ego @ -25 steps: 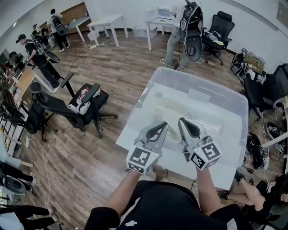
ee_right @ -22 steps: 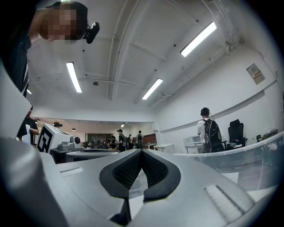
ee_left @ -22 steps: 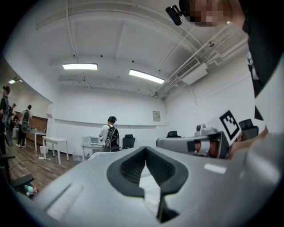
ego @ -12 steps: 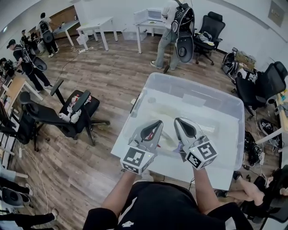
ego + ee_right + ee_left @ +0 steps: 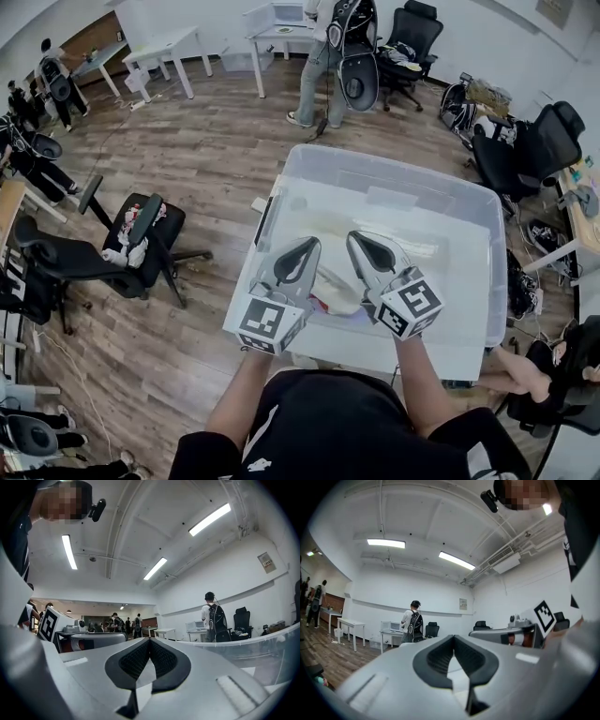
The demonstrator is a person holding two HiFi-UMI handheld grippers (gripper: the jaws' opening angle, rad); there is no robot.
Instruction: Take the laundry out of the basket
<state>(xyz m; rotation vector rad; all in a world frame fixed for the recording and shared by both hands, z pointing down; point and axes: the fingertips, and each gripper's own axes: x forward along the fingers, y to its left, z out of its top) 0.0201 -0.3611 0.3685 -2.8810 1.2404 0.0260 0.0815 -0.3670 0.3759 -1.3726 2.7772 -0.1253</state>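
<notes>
Head view only: laundry (image 5: 336, 289) sits in the clear basket (image 5: 394, 178); both gripper views just look up at the ceiling (image 5: 417, 522). Left gripper (image 5: 305, 246) and right gripper (image 5: 361, 239) side by side over the basket's near side, jaws closed, empty.

Person with a backpack (image 5: 339, 56) standing at a white table (image 5: 270, 33) up the back. Black office chair (image 5: 131, 248) out on the wood floor (image 5: 216, 159) — light cloth heaped on its seat.
</notes>
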